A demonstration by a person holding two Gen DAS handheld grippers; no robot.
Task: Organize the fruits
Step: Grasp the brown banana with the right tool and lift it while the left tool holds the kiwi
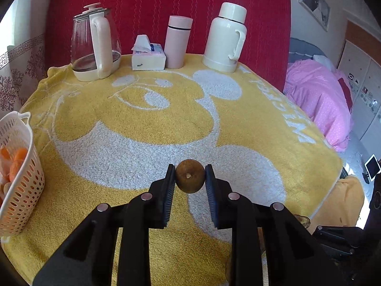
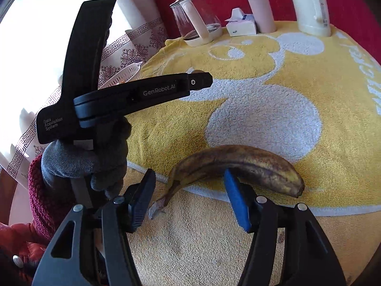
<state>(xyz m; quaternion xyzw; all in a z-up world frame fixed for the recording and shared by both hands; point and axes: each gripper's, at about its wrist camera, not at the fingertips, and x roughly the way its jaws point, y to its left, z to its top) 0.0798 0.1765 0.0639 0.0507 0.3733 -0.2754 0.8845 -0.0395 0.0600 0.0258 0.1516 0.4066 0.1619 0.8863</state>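
My left gripper (image 1: 189, 171) is shut on a small brown kiwi (image 1: 190, 181) and holds it a little above the yellow towel (image 1: 142, 124). A white perforated basket (image 1: 22, 190) with orange fruits (image 1: 17, 160) stands at the left edge of the table. In the right wrist view, a spotted, browning banana (image 2: 252, 163) lies on the towel near the front edge. My right gripper (image 2: 188, 173) is open, its fingers either side of the banana's stem half without touching it. A gloved hand (image 2: 78, 159) holds the left gripper (image 2: 202, 81) to the left of it.
Along the back of the table stand a glass kettle (image 1: 94, 45), a tissue box (image 1: 147, 56), a pink flask (image 1: 177, 41) and a cream thermos (image 1: 226, 38). A red cloth hangs behind them. A bed with pink bedding (image 1: 316, 97) lies to the right.
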